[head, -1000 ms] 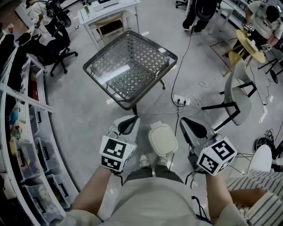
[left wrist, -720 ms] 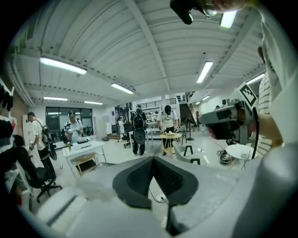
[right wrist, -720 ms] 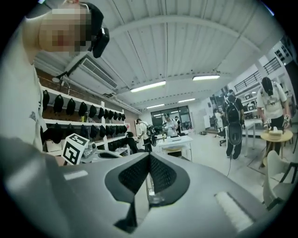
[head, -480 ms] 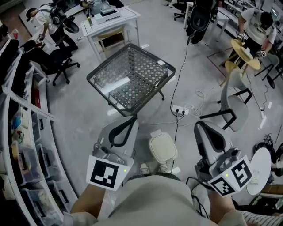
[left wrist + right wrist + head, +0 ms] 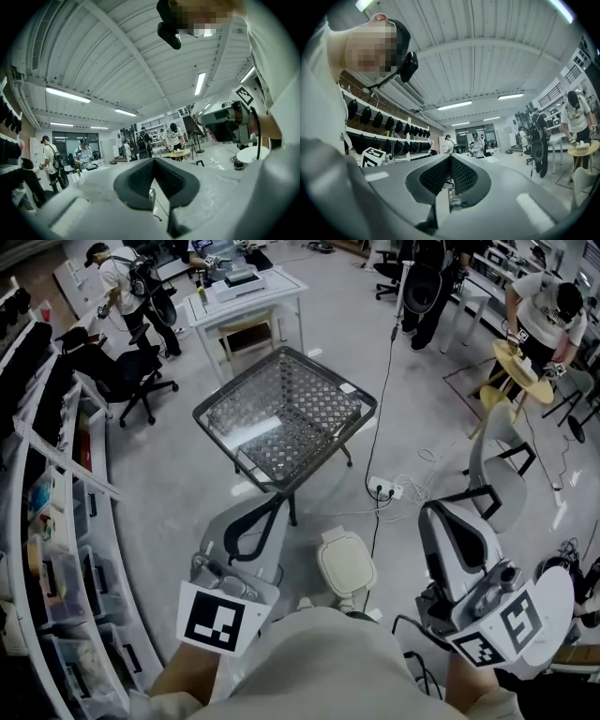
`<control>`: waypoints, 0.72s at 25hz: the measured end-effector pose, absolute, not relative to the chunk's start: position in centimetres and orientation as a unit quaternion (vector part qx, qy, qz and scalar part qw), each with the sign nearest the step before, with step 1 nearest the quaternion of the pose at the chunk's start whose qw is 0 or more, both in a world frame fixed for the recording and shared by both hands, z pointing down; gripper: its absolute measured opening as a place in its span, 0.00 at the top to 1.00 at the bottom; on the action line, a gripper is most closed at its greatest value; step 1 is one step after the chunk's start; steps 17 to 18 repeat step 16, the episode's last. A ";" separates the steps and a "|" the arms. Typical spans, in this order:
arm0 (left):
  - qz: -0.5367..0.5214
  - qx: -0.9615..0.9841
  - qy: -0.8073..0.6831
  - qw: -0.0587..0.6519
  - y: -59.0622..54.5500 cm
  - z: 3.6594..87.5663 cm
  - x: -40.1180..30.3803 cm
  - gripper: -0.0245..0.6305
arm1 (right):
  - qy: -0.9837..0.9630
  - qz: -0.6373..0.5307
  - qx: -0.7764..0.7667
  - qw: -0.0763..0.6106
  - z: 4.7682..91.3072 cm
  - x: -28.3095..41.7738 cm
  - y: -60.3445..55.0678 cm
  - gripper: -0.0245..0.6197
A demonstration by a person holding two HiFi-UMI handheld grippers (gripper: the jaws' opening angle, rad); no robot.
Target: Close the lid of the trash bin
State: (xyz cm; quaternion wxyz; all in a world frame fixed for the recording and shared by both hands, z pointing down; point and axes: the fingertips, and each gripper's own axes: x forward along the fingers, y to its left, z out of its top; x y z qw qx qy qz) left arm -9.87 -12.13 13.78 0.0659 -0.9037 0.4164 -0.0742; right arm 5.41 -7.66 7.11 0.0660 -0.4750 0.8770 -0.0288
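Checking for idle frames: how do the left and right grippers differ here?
The left gripper sits left of the bin and slants rightward; the right gripper sits right of it and slants leftward. The left gripper's cube shows one marker face in the head view; the right gripper's shows two. Both are shut, empty and clear of the bin, which looks closed.

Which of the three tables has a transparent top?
The black-framed square table in the middle: the floor shows through it. The white table and the round wooden table are opaque.
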 end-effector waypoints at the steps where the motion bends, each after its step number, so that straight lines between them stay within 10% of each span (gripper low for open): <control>1: -0.075 -0.903 0.418 0.064 -12.1 13.7 -10.0 0.96 | 0.878 -0.027 -0.474 0.065 7.0 5.3 -7.7 0.96; 18: -0.079 -0.902 0.423 0.047 -12.3 14.4 -10.7 0.96 | 0.871 -0.018 -0.490 0.031 8.1 5.7 -7.9 0.96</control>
